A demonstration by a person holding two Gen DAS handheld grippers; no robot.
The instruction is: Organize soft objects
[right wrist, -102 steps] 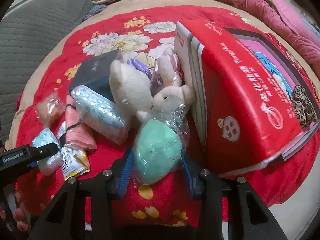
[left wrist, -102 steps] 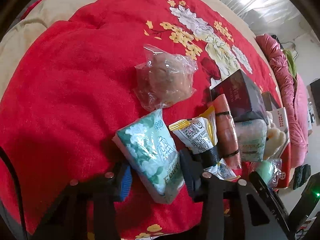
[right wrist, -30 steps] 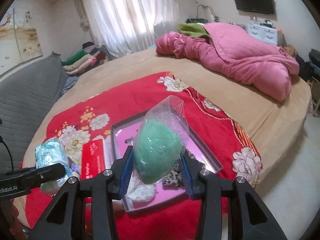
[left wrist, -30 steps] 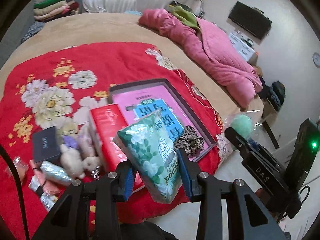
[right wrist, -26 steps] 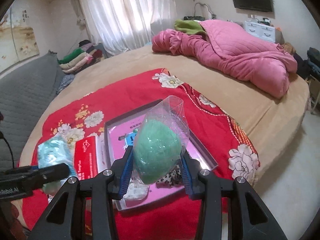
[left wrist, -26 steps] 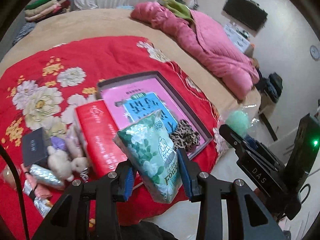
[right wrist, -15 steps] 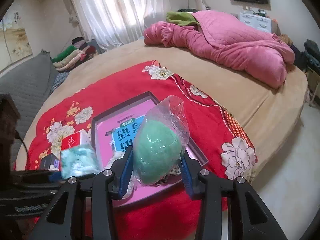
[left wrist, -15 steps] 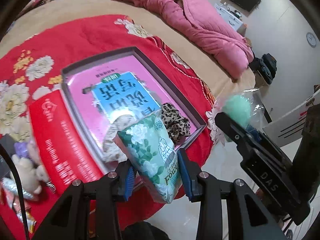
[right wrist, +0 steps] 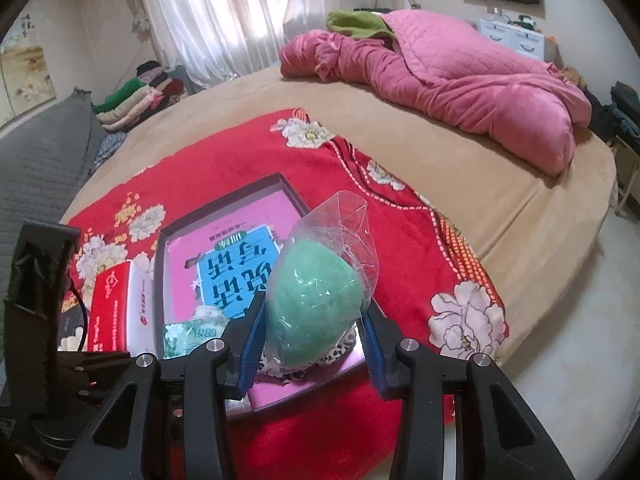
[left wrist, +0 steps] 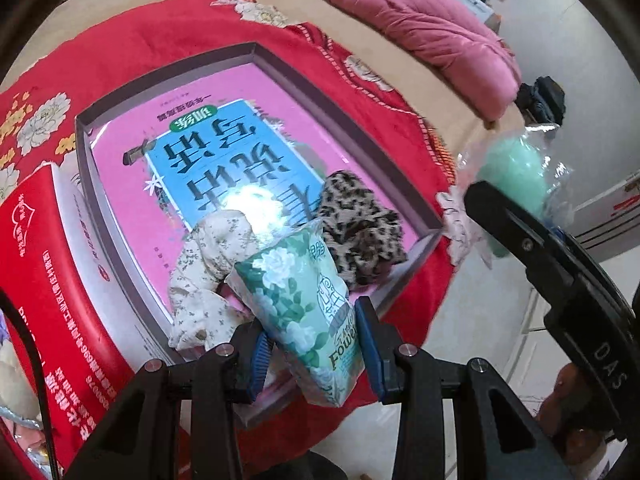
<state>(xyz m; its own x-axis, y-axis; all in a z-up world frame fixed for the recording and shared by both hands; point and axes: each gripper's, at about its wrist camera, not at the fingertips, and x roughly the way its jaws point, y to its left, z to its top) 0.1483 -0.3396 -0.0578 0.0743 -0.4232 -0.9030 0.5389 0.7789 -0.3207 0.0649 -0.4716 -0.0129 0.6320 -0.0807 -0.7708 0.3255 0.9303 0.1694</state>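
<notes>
Left tongs (left wrist: 312, 344): partly closed, blue pads pressed on both sides of a floral green tissue pack (left wrist: 304, 316), held tilted above the near corner of the box. Right tongs (right wrist: 312, 344): likewise clamped on a green plush ball in clear bag (right wrist: 316, 300), over the same corner. Below: open pink-lined box (left wrist: 256, 50) holding a cream floral cloth (left wrist: 208, 264) beside a leopard-print scrunchie (left wrist: 360, 224). Beyond: red floral blanket (right wrist: 224, 160) on the bed.
</notes>
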